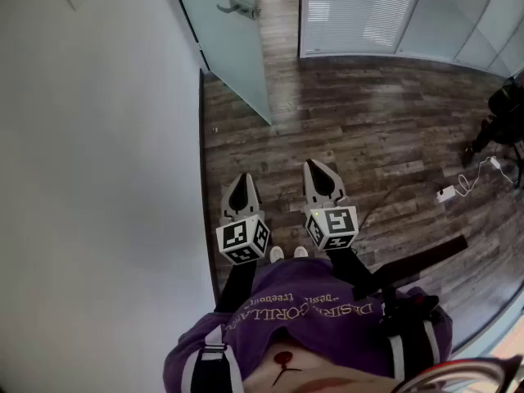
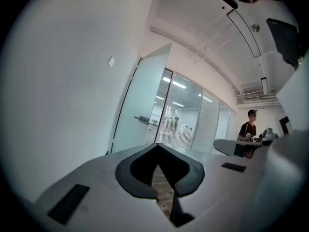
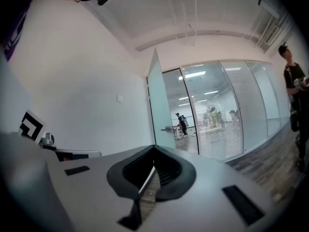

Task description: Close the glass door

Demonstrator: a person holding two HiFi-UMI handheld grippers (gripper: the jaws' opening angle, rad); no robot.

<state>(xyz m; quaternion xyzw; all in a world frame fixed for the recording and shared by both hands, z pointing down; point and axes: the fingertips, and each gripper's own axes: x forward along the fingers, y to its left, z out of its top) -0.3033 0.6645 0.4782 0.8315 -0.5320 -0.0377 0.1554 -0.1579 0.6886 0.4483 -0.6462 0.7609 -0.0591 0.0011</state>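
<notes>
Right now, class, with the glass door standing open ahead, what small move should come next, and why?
Probably step forward toward the glass door: it stands ajar, and its lever handle lies well beyond the shut left gripper and right gripper.

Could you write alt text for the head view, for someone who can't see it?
From above, a person in a purple shirt holds the left gripper and right gripper, both shut and empty, over a wood floor. Ahead, a frosted glass door with a lever handle stands open beside a white wall.
</notes>
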